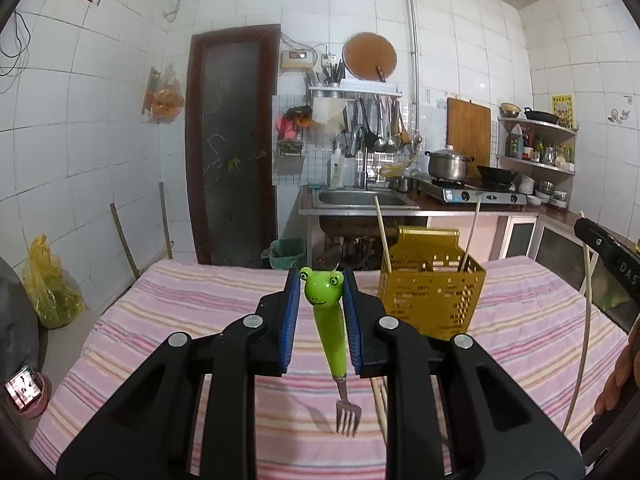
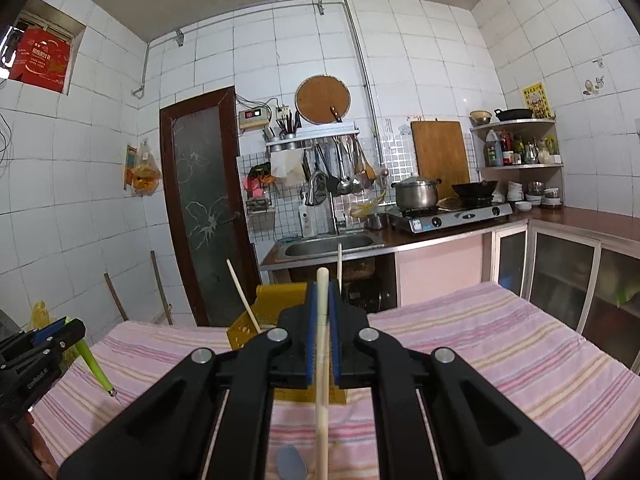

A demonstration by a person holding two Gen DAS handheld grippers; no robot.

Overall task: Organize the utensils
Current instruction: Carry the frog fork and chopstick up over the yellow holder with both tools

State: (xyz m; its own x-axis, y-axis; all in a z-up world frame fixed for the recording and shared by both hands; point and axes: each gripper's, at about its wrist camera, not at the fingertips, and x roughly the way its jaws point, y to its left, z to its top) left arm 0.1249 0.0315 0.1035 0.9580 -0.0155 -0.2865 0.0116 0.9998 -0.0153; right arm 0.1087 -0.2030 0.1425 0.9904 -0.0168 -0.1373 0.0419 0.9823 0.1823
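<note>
The left gripper (image 1: 323, 280) holds a green frog fork (image 1: 329, 316). Its two blue pads (image 1: 294, 300) are closed in on the frog handle, one on each side. The frog's face sits up at the fingertips, and the metal prongs hang down below the fingers, above the striped cloth (image 1: 192, 292).

Just past the fingers, a little to the right, stands a gold utensil holder (image 1: 430, 292) on the cloth. Two pale chopsticks (image 1: 382, 232) stick up out of it.

The right gripper (image 2: 323, 300) holds a pale chopstick (image 2: 322, 344). Its fingers are pressed close together with the stick squeezed between the blue pads. The stick pokes up above the fingertips and runs down below them. The gold holder sits right behind these fingers, partly hidden. A small grey spoon end (image 2: 291, 463) lies on the cloth below the fingers.
</note>
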